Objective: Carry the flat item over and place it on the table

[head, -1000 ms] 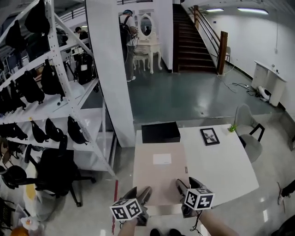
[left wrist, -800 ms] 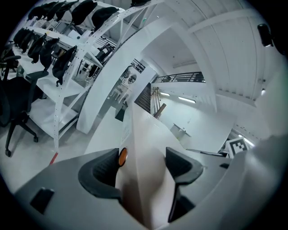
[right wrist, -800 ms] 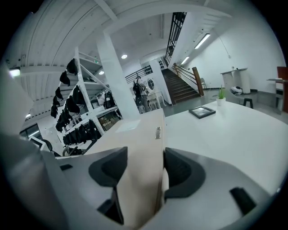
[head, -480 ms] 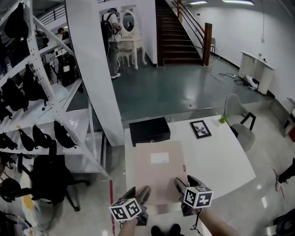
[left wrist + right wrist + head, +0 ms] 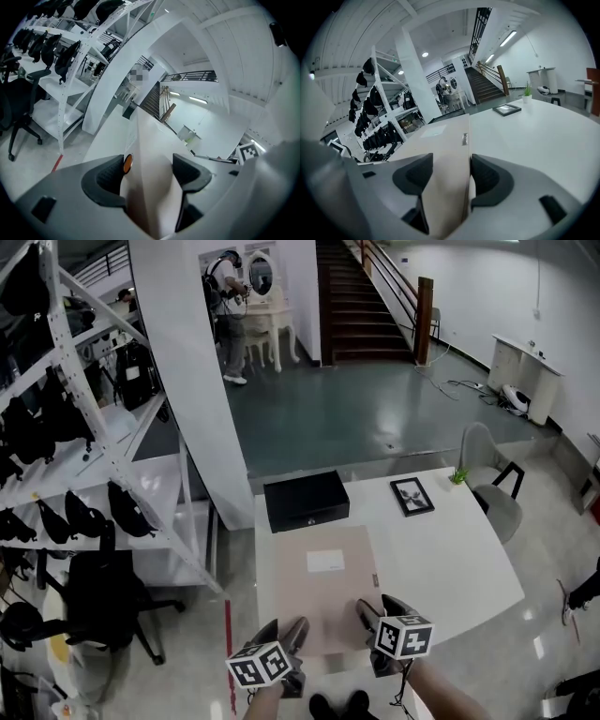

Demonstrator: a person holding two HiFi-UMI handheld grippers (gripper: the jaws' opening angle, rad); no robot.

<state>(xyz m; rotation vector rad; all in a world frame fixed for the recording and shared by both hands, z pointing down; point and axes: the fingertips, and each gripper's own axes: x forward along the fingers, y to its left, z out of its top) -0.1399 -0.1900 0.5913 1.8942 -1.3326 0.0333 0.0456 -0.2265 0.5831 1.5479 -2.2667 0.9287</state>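
Flat tan cardboard parcel [image 5: 323,589]: what has changed with it?

— Very little, which is the point. A second ago the head view was swinging, and the low black box [image 5: 305,501] slid leftward. Over the last half second the scene has barely shifted. The parcel sits as before over the left half of the white surface [image 5: 450,559], its far edge meeting the box in the picture. I judge the carrying is about finished, with lowering and letting go left.

— And the hold?

— The left gripper [image 5: 282,632] has its fingers [image 5: 105,176] closed onto the near left edge, with the card filling the gap. The right gripper [image 5: 380,610] has its fingers [image 5: 487,178] clamped the same way on the near right edge. I cannot tell whether the parcel already rests on the surface.

— Any writing?

— There is a white rectangular label [image 5: 325,562] on top and a small tag [image 5: 465,138] on its right edge, both too small to read. The gripper cubes bear black-and-white square markers. The black-framed picture [image 5: 412,495] further right shows no legible print.
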